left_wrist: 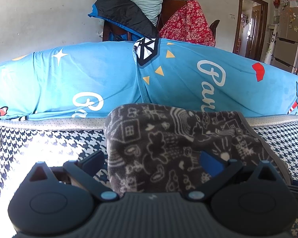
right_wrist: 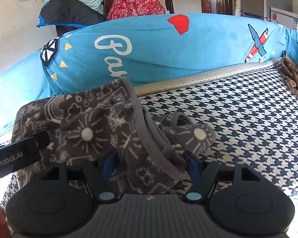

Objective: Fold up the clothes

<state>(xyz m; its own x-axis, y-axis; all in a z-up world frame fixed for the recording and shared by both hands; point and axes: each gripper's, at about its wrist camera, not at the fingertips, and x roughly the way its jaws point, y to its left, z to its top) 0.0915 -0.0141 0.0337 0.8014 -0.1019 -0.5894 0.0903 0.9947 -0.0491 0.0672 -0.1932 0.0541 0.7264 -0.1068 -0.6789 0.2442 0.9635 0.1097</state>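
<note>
Your left gripper [left_wrist: 153,159] stands spread wide, with the near edge of the grey garment [left_wrist: 178,138] lying between its two fingers; the pads do not press on the cloth. Your right gripper [right_wrist: 149,161] is also spread, and the grey-bound hem of the same garment runs between its fingers, but I cannot tell if one pad touches it. The garment is dark grey fleece with white doodle drawings of houses, suns and clouds, and it lies partly folded on the houndstooth cover [right_wrist: 248,123] of the bed, close to the blue bedding [left_wrist: 89,73] behind it. On this blue bedding you can read white script letters, "Par" in the left wrist view and "Pa" in the right wrist view, beside a red shape and striped aeroplanes. In the right wrist view the black body of your left gripper shows the printed text "enRobot.AI". Behind, a red flowered cloth [left_wrist: 188,23] hangs over furniture.
</note>
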